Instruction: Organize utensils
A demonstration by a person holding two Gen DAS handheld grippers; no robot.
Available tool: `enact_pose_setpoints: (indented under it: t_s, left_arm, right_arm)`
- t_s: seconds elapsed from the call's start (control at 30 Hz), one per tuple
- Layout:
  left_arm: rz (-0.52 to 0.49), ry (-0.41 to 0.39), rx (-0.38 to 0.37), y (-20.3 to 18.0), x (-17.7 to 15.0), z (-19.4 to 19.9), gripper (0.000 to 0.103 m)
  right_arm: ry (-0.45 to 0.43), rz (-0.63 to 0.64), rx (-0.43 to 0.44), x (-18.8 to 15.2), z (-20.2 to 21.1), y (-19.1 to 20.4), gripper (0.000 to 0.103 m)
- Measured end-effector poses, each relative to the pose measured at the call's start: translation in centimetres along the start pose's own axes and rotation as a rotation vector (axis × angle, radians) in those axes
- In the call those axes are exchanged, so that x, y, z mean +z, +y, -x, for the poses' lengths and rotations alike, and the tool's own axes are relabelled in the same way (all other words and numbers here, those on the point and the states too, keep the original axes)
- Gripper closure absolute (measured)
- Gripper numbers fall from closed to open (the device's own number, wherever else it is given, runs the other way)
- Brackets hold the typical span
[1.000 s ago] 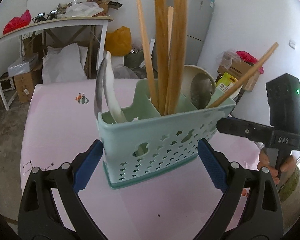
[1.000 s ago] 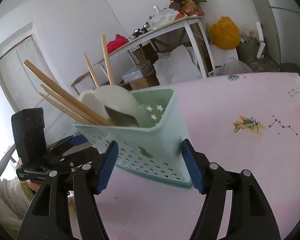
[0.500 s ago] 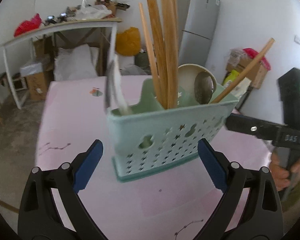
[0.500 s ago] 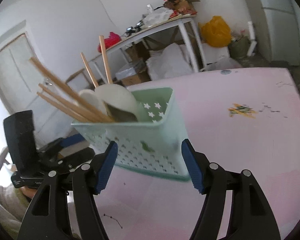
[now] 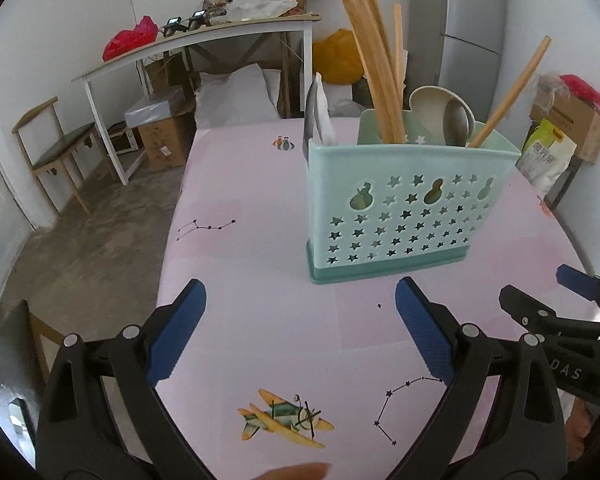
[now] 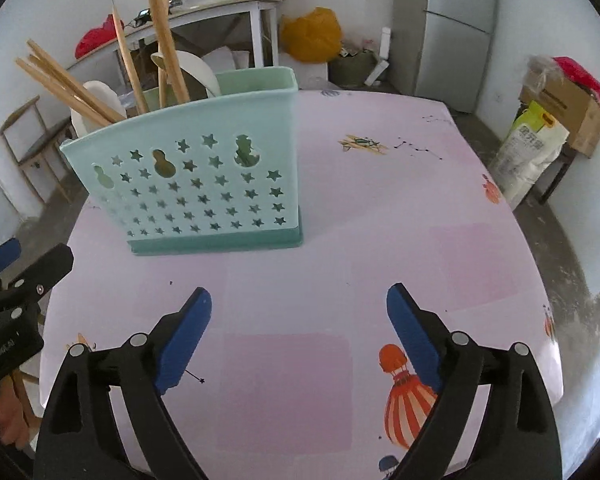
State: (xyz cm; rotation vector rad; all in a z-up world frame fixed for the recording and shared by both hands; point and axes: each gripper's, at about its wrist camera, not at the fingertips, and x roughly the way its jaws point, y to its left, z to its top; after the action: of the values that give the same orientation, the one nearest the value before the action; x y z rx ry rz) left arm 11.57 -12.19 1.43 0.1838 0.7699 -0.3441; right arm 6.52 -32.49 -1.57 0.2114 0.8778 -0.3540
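Pink printed tablecloth (image 5: 260, 280); cluttered rm, fridge (image 6: 456, 28) behind.

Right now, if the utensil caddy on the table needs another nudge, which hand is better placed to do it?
Probably the left. The left gripper sits open with the caddy nearly straight ahead, while the right gripper, jaws opening and nothing between them, sees the caddy off to its left.
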Motion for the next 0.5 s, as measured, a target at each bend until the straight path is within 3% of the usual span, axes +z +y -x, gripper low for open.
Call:
enact_pose_setpoints:
  t_s: [0.23,0.5]
  left_arm:
    - [0.015,-0.009,0.062,0.4,-0.1,1.1,0.011]
    - [0.038,-0.022,0.110,1.7,0.4,1.3,0.011]
  right_arm:
    - [-0.083,0.041,-0.064,0.8,2.0,1.2,0.010]
    - [-0.100,0.070,-0.082,0.8,2.6,1.6,0.010]
